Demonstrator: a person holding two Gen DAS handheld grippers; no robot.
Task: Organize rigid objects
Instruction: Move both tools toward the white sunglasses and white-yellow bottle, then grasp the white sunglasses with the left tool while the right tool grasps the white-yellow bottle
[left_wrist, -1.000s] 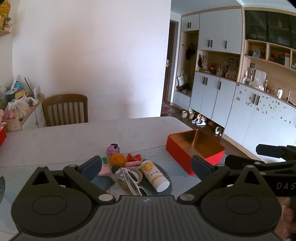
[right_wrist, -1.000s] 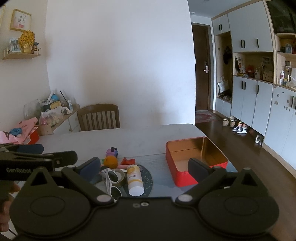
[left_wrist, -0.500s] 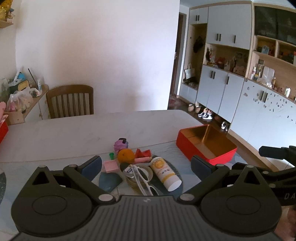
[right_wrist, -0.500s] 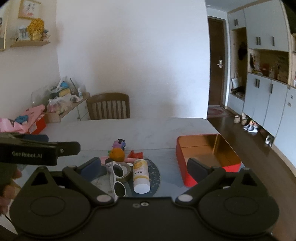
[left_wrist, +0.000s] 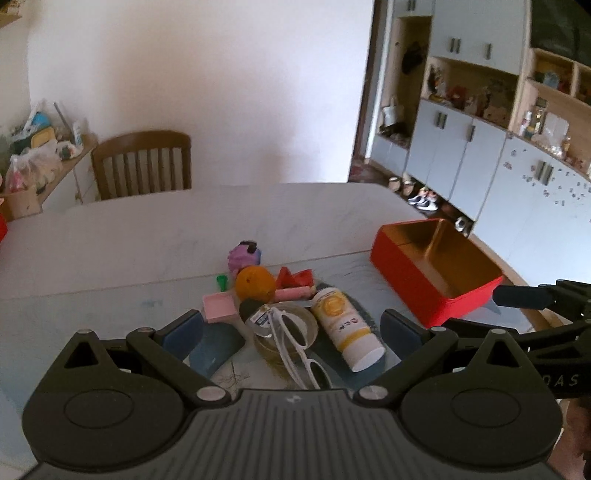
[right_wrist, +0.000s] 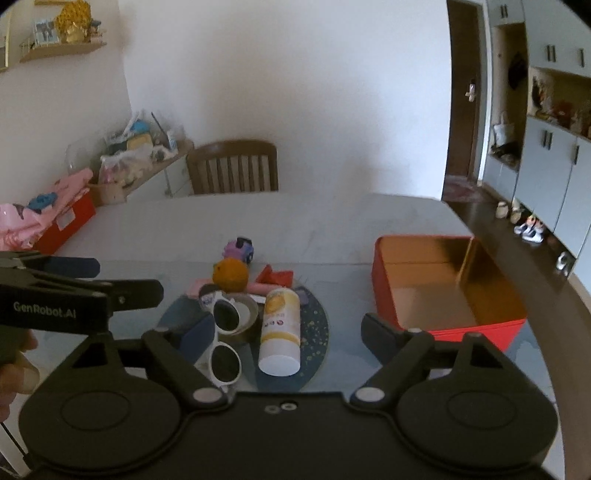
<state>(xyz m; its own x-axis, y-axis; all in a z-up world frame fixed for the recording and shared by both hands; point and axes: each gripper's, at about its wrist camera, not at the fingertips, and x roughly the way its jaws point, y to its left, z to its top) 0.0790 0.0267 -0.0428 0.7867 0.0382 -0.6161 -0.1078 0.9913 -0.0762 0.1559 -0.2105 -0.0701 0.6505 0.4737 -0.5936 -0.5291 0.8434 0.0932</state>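
Looking, left wrist view: left claw (left_wrist: 291, 332) spread wide, holding nothing, above near edge of the pile.
Pile: white sunglasses (left_wrist: 295, 343) lie across tape roll (left_wrist: 284, 325); yellow bottle (left_wrist: 345, 328) on its side just right; orange (left_wrist: 255, 283) behind.
Red tin (left_wrist: 436, 269): open, right of pile, on table (left_wrist: 147, 229).
Right wrist view: right claw (right_wrist: 284, 332) spread wide, holding nothing.
Sunglasses: near its left finger (right_wrist: 195, 334).

White table (left_wrist: 147, 229) with red box (left_wrist: 436, 266).
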